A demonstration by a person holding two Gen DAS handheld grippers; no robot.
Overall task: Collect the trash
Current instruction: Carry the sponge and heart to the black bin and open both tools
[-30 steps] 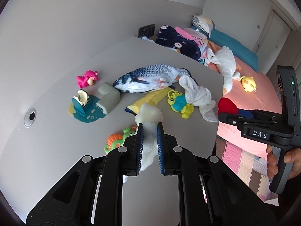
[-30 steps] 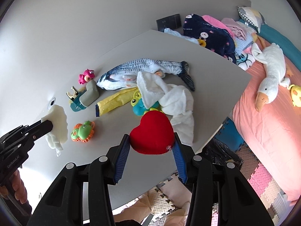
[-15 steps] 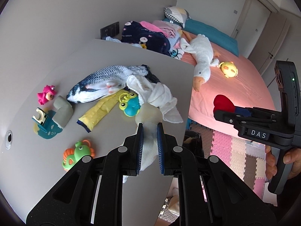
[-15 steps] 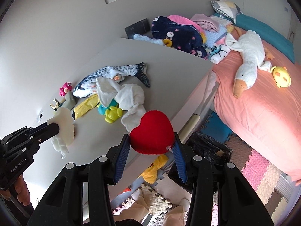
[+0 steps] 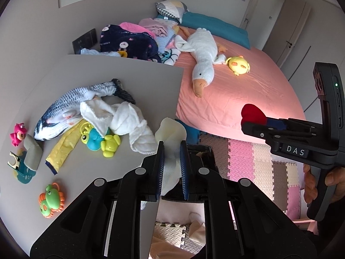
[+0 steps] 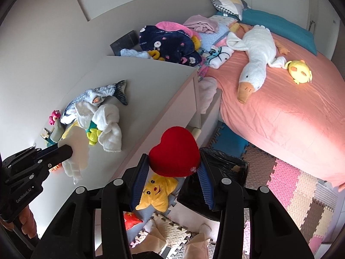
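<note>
Both grippers are loaded. Left gripper (image 5: 171, 159) is clamped tight on a crumpled pale tissue (image 5: 170, 131), which sticks up past its pads beyond the edge of the bench (image 5: 138, 75). Right gripper (image 6: 174, 172) is closed on a red plush heart (image 6: 174, 151) that fills the gap between its pads, held over the floor beside the bench.

A bin with a black liner (image 6: 224, 168) stands on the foam floor mats just below and beyond the heart, between the bench and the bed (image 6: 280, 108). Neither item has been dropped yet, so the drop into the bin looks like the step in hand, with the tissue the farther of the two from the bin.

Plenty stays on the bench: a plush fish (image 5: 71, 108), a white cloth (image 5: 120, 118), a yellow strip (image 5: 64, 146), and several small plastic toys. Which of these count as trash cannot be told. A yellow star plush (image 6: 157, 194) lies on the floor beside the bin.
</note>
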